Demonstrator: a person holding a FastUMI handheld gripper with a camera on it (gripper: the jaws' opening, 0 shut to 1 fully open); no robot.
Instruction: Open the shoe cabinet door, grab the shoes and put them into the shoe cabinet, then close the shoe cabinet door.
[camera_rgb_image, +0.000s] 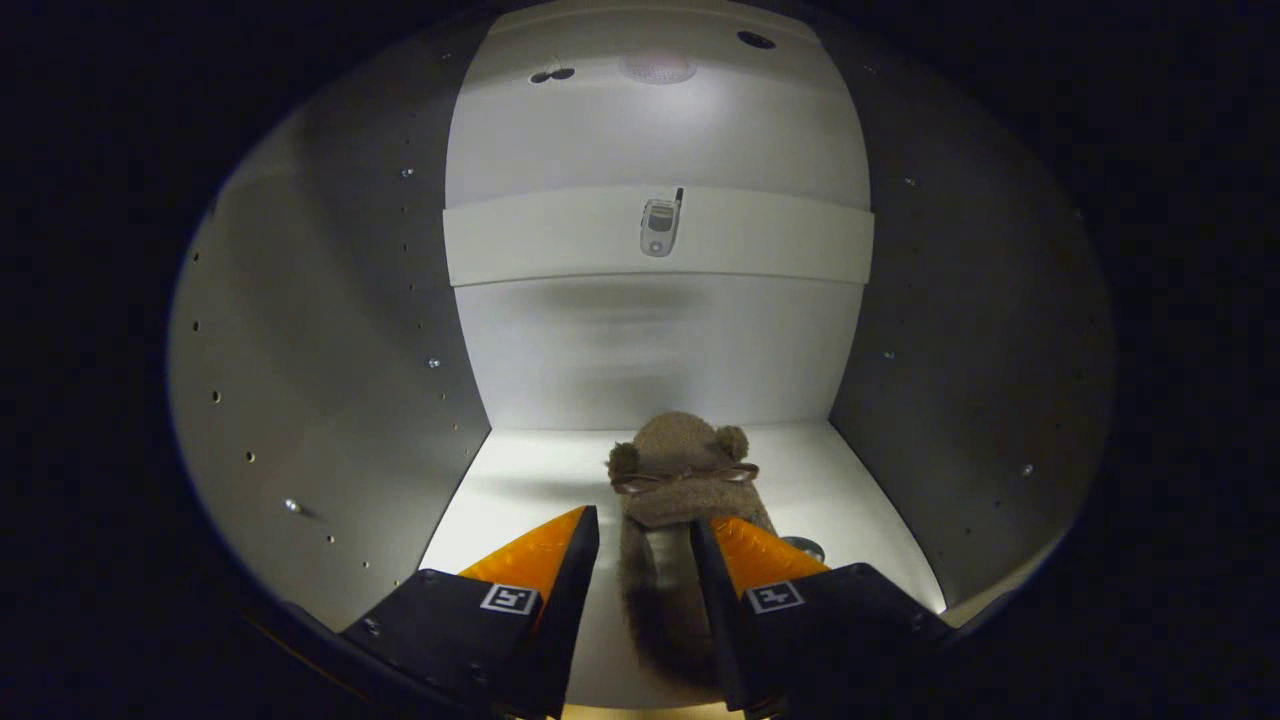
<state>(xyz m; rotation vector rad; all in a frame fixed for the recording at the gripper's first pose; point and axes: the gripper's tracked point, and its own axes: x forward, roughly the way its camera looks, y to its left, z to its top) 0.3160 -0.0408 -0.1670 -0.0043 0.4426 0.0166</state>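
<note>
The gripper (645, 530) has its fingers (545, 545) reaching into the shoe cabinet (330, 330), spread to a middling gap with the shoe (680, 480) lying between and just ahead of them. The right finger lies against the shoe's side, perhaps with its tip inside the opening; the left one stands apart from it with bare shelf showing between, so the fingers are not clamped on it. I judge the shoe is being set down or just let go on the cabinet floor (520, 480), toe pointing to the back wall so it sits fully inside and the door can shut.

The shoe is a brown, fuzzy slipper with a thin bow across the top and two small pompoms like ears; its fleecy collar lies nearest the fingers. It rests roughly mid-floor, well apart from both side walls. Beyond it, higher on the back wall, a pale rail (760, 235) carries a small phone-like object (660, 225); I cannot tell what it really is.
</note>
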